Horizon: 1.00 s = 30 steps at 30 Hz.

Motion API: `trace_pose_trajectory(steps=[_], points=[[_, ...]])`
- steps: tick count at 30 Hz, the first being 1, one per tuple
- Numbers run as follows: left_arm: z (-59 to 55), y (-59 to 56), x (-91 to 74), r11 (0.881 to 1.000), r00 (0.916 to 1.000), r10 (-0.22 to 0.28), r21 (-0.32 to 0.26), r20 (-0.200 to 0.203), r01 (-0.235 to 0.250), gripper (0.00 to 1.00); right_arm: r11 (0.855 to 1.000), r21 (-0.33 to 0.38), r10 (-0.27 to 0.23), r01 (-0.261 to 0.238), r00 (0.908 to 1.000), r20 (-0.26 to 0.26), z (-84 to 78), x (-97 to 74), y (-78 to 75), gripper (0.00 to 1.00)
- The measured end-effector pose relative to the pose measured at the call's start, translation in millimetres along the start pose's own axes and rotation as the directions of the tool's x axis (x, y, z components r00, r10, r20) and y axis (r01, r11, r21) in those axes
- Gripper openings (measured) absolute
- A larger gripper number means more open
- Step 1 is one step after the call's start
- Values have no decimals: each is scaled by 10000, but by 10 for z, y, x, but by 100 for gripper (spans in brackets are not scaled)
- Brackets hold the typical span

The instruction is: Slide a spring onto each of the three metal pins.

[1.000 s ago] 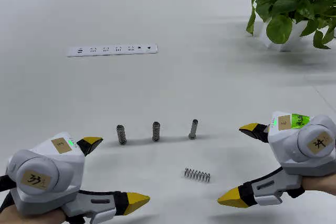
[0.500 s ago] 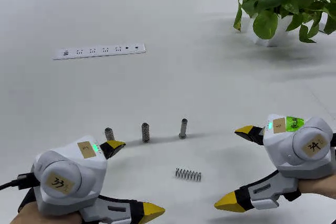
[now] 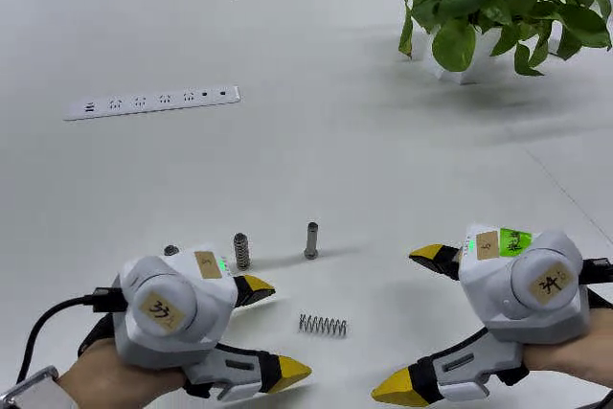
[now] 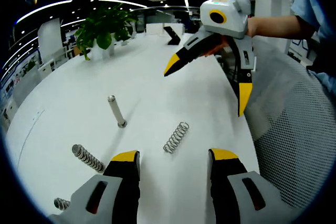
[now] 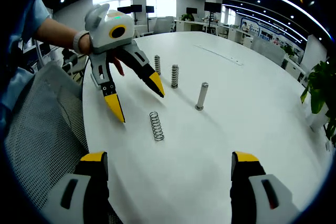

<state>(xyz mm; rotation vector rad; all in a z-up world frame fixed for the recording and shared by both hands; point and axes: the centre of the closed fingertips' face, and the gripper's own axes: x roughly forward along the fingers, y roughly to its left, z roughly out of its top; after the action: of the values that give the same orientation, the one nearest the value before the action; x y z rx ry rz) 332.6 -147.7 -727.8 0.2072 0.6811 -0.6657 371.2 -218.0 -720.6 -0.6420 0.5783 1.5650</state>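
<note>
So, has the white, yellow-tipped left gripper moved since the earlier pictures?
Yes. Judged against the bare metal pin, the left gripper has shifted right, towards the loose steel spring.

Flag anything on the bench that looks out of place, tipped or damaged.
One spring lies loose on its side on the table, in front of the row of pins, close to the bare pin. The middle pin and the end pin stand upright with springs on. Nothing looks damaged or spilled.

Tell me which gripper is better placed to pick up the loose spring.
Probably the left gripper: it is open, and the spring lies just ahead, in line with the gap between its jaws. The right gripper, also open, sits farther off.
</note>
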Motion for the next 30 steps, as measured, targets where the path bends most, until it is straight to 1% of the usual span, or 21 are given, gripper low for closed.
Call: trace_pose_trajectory(steps=[1, 2, 4, 5, 7, 10, 12, 14, 18, 20, 21, 23, 25, 29, 30], points=[[15, 3, 21, 10000, 10000, -55, 55, -6, 55, 54, 10000, 50, -22, 22, 10000, 28, -1, -2, -2, 99], [21, 7, 49, 9996, 9998, -175, 200, -107, 177, 53, 9999, 132, -42, 41, 10000, 64, -7, -5, -7, 99], [21, 23, 84, 9983, 9991, -237, 533, -355, 256, 47, 9998, 199, -61, 59, 9999, 104, -15, -7, -10, 99], [13, 24, 105, 9964, 9979, -328, 764, -555, 370, 43, 9997, 216, -60, 57, 9999, 111, -19, -8, -6, 98], [4, 35, 153, 9951, 9963, -381, 885, -765, 448, 38, 9997, 242, -41, 38, 9999, 128, -23, -8, 5, 98], [-12, 30, 205, 9907, 9937, -454, 1231, -1024, 579, 34, 9995, 317, -55, 49, 9998, 182, -21, -10, 11, 98], [-11, 20, 230, 9889, 9922, -571, 1300, -1109, 715, 30, 9993, 377, -76, 68, 9997, 222, -20, -16, 12, 98], [-19, 25, 246, 9875, 9906, -573, 1391, -1238, 745, 26, 9990, 440, -90, 78, 9996, 268, -21, -23, 11, 98], [-39, -1, 273, 9821, 9853, -771, 1587, -1522, 1013, 22, 9982, 584, -118, 96, 9992, 374, -16, -44, 14, 97], [-68, -3, 287, 9758, 9812, -815, 1863, -1747, 1142, 19, 9979, 627, -152, 127, 9991, 401, -16, -55, 15, 97], [-36, -5, 296, 9768, 9835, -850, 1813, -1594, 1138, 19, 9978, 646, -160, 134, 9991, 405, -21, -57, 13, 97], [-43, -9, 298, 9747, 9802, -920, 1854, -1753, 1247, 18, 9975, 687, -179, 150, 9990, 420, -35, -63, 3, 97], [-51, -39, 300, 9731, 9742, -1165, 1741, -1931, 1508, 15, 9973, 716, -202, 169, 9987, 462, -38, -66, -2, 97], [-39, -22, 296, 9711, 9677, -1252, 1729, -2190, 1647, 13, 9963, 847, -192, 139, 9979, 625, -14, -67, 8, 96], [-43, -25, 295, 9685, 9641, -1282, 1799, -2325, 1722, 13, 9963, 847, -200, 146, 9978, 629, -15, -64, 7, 96]])
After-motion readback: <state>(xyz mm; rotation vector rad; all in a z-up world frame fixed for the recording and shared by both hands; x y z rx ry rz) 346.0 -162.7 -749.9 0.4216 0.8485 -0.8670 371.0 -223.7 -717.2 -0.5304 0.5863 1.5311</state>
